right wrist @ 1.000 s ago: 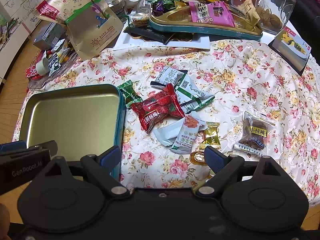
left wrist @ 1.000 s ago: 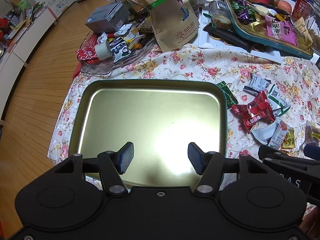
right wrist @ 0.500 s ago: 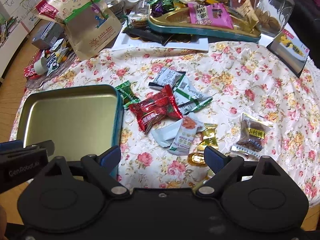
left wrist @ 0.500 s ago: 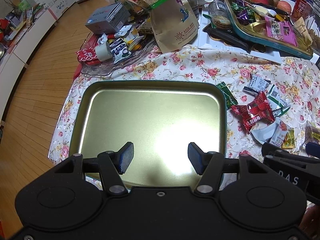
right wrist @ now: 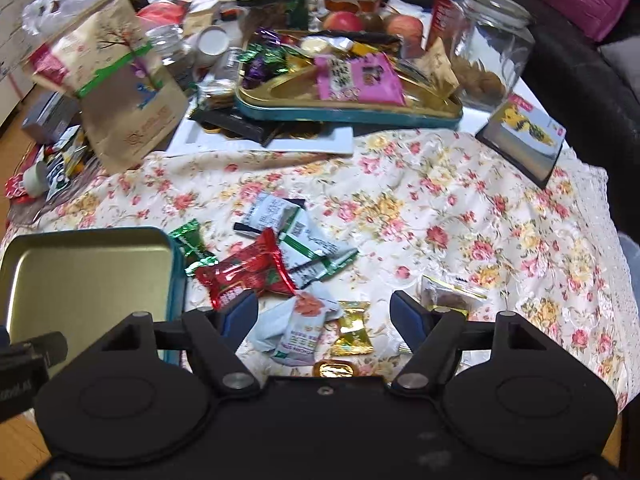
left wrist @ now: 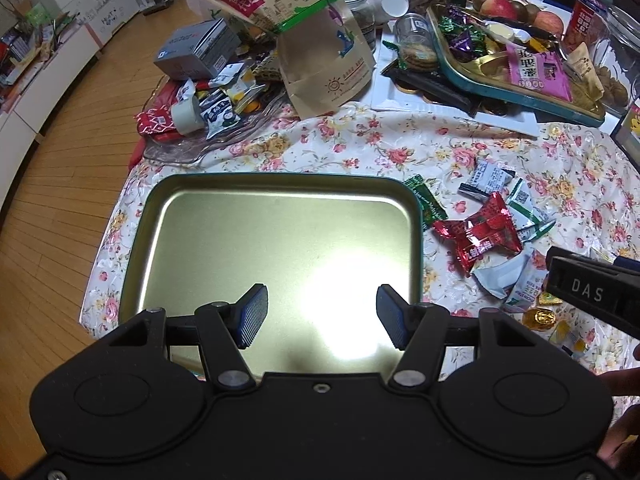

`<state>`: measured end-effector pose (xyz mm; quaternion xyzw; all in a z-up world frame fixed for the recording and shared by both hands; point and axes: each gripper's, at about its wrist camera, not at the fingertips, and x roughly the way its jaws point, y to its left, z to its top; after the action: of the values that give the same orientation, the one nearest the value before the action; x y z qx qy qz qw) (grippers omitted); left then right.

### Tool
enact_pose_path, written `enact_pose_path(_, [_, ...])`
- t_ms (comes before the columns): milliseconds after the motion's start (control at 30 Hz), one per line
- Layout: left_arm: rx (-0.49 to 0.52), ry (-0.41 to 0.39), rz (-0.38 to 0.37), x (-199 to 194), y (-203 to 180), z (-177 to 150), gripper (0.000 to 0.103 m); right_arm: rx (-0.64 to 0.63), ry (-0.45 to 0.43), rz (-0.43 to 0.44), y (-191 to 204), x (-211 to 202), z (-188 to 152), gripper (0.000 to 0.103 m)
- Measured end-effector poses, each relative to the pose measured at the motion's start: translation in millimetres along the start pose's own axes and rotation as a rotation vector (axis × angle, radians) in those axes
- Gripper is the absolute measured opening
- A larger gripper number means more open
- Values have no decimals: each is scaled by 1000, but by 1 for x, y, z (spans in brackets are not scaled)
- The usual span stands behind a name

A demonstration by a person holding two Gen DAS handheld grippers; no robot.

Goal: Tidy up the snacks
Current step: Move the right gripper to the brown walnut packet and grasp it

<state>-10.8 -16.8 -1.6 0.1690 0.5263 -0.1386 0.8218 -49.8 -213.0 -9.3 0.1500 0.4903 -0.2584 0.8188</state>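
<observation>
A glossy floral tablecloth [right wrist: 460, 208] covered the table, creased and satiny. On it near the left edge lay a shallow rectangular tin tray with a gold inside and teal rim [left wrist: 416, 216], rounded at the corners and holding nothing. The left gripper [left wrist: 322, 316] hung above the tray's near half, its ribbed blue pads spread apart on nothing. Just off the tray's right rim lay the loose snacks: a crinkled red foil packet [right wrist: 248, 272], its long axis running slantwise from the tray toward the far right, a white-and-green sachet [right wrist: 316, 252] behind it, and a small gold foil sweet [right wrist: 352, 328]. The right gripper [right wrist: 324, 312] stood over this heap, its jaws closing around a pale wrapper without pressing it. Only the right view showed a clear glass jar [right wrist: 492, 40] at the far edge; only the left showed wooden flooring [left wrist: 60, 200].
</observation>
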Motion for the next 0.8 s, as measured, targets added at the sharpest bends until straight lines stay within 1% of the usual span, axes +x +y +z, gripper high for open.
enact_pose_path(67, [10, -9, -9, -1, -4, -1, 64, 0, 27, 4, -4, 4, 0, 75])
enact_pose_path(200, [21, -48, -15, -4, -12, -1, 64, -15, 48, 4, -9, 8, -4, 74])
enact_pose_path(367, [12, -128, -81, -10, -19, -1, 64, -46, 47, 13, -11, 8, -4, 74])
enact_pose_path(467, [29, -185, -88, -14, -27, 0, 64, -59, 26, 7, -15, 6, -2, 74])
enact_pose_path(533, [37, -204, -102, -16, -33, 2, 64, -66, 16, 2, -19, 5, -1, 70])
enact_pose_path(600, [29, -207, -135, -19, -36, 4, 64, -66, 13, -18, -24, 6, 1, 70])
enact_pose_path(700, [23, -186, -183, -21, -41, 8, 64, -51, 29, -33, -37, 10, 1, 70])
enact_pose_path(800, [44, -178, -198, -21, -48, 8, 64, 2, 45, -42, -55, 14, 0, 70])
